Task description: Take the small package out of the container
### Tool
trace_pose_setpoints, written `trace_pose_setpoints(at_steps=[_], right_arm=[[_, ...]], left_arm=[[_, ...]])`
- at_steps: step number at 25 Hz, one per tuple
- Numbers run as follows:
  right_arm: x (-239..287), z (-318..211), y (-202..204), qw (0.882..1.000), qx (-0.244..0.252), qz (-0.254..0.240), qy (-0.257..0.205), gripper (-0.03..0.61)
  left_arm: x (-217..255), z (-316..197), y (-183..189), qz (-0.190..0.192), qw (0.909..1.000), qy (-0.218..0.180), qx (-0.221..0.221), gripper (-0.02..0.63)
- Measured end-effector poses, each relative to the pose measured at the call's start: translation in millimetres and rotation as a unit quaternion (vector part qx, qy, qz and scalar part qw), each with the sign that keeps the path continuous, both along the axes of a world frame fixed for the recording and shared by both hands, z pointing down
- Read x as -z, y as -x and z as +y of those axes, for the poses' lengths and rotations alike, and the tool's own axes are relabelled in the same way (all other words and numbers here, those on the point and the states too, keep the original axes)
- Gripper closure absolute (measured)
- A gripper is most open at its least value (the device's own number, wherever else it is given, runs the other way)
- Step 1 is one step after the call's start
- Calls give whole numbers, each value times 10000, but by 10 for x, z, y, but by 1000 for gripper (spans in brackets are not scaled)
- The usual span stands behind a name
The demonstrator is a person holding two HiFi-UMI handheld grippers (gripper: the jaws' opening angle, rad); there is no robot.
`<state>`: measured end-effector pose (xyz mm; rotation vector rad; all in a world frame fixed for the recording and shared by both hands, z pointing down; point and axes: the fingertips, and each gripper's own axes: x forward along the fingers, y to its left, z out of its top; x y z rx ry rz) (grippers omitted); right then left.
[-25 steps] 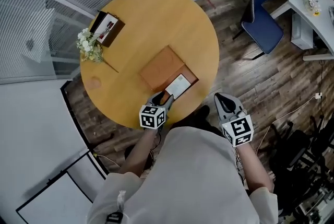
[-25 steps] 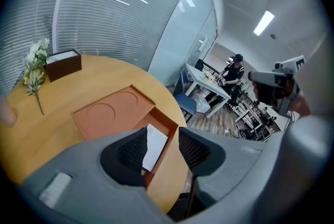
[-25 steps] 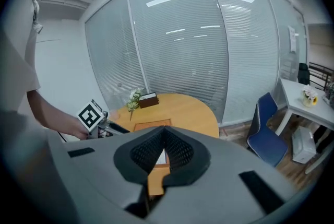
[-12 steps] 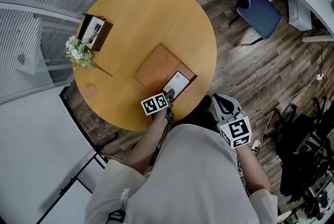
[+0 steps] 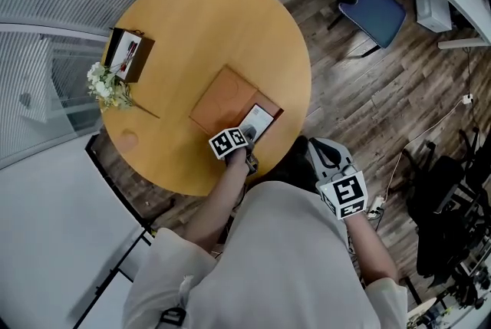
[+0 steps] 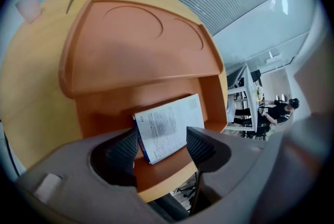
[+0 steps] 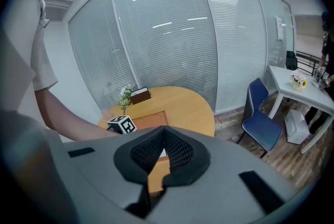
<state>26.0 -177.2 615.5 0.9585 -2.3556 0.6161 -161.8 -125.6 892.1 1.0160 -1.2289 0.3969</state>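
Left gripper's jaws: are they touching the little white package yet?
Cannot tell. The left gripper view shows the left gripper with jaws, just opened wider, straddling the small package in the container; neither a gap nor contact shows plainly.

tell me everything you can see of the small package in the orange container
The small package is a flat white rectangle covered in fine print, with a dark blue edge. It lies askew in the open compartment of the orange container. The left hand-held gripper flanks its near end, its jaws having just been opening.
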Motion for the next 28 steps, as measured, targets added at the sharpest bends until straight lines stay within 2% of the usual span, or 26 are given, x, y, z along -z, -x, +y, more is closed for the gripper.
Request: trace_pose_setpoints(at_steps=[4, 12, 15, 19, 24, 28], right_arm=[[14, -11, -30, 10000, -66, 53, -12, 575], [-5, 47, -37, 9997, -168, 154, -11, 575], [-2, 62, -47, 9996, -199, 194, -45, 575], [32, 45, -73, 9995, -221, 211, -86, 575], [6, 13, -112, 9998, -83, 174, -97, 574], [-16, -82, -198, 9999, 63, 68, -80, 574]], left_arm=[[-6, -96, -78, 86, 9998, -63, -193, 337], [22, -328, -263, 362, 9971, -442, -496, 337], [15, -350, -293, 349, 9962, -503, -621, 336], [-33, -317, -277, 288, 9965, -445, -646, 330], [-109, -265, -250, 335, 9975, -414, -458, 325], [-85, -322, -356, 591, 9952, -568, -527, 322]])
